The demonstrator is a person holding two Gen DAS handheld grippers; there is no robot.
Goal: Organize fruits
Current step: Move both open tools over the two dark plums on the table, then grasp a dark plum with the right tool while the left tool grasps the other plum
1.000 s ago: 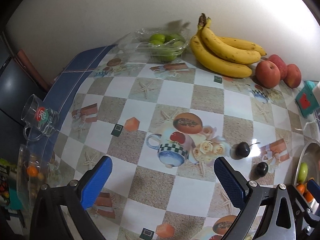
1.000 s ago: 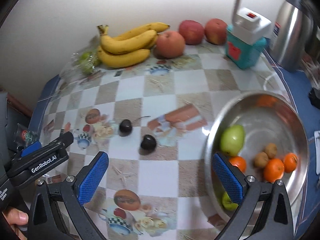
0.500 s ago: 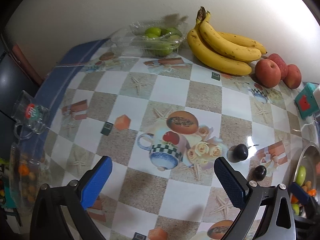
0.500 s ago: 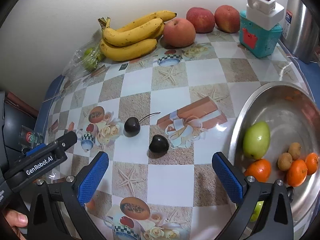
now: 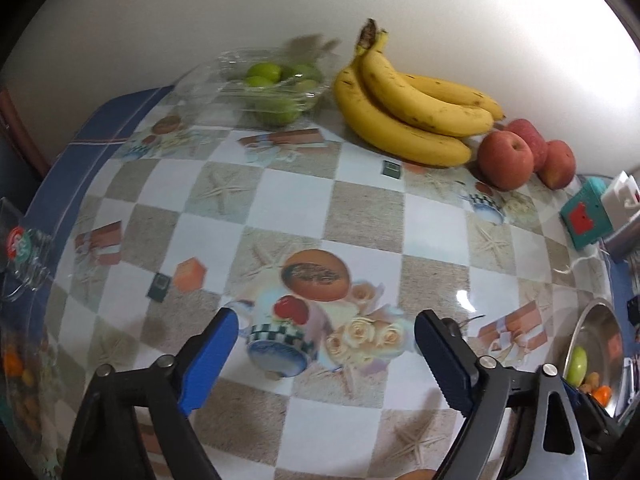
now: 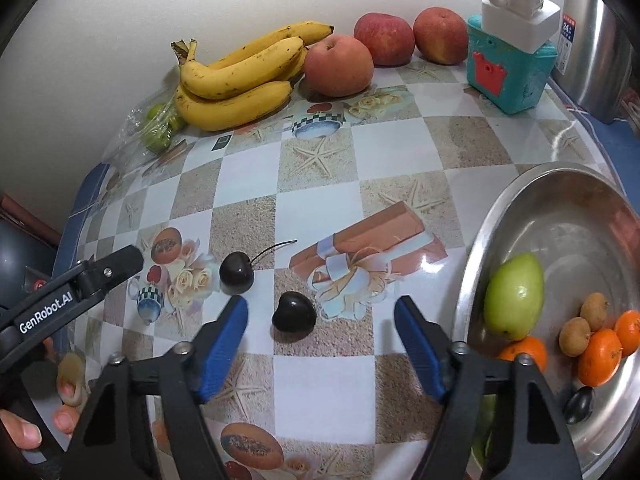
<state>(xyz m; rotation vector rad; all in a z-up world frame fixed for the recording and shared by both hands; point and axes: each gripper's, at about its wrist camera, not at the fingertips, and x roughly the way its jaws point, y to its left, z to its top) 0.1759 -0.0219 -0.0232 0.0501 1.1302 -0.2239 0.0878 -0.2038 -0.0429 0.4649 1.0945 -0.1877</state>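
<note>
Two dark cherries lie on the patterned tablecloth [image 6: 316, 192]: one with a stem [image 6: 237, 268] and a stemless one [image 6: 294, 314]. My right gripper [image 6: 320, 332] hangs over the stemless cherry. Its jaws are closing with the cherry between them, and the pads are not touching it. My left gripper [image 5: 326, 344] is also closing, with only the tablecloth between its jaws. The stemmed cherry is almost hidden behind its right finger [image 5: 440, 360]. A steel bowl [image 6: 476, 248] on the right holds a green fruit [image 6: 516, 296], oranges, small brown fruits and a dark one.
Bananas [image 6: 240, 80], three apples [image 6: 340, 66] and limes in a clear pack [image 5: 272, 88] line the wall. A teal box with a white plug [image 6: 508, 68] and a metal kettle [image 6: 600, 40] stand at the back right. A person's fingers [image 6: 24, 432] show bottom left.
Both pairs of jaws have narrowed. The right gripper came down closer to the stemless cherry. The left gripper moved forward, and the stemmed cherry slid behind its right finger.
</note>
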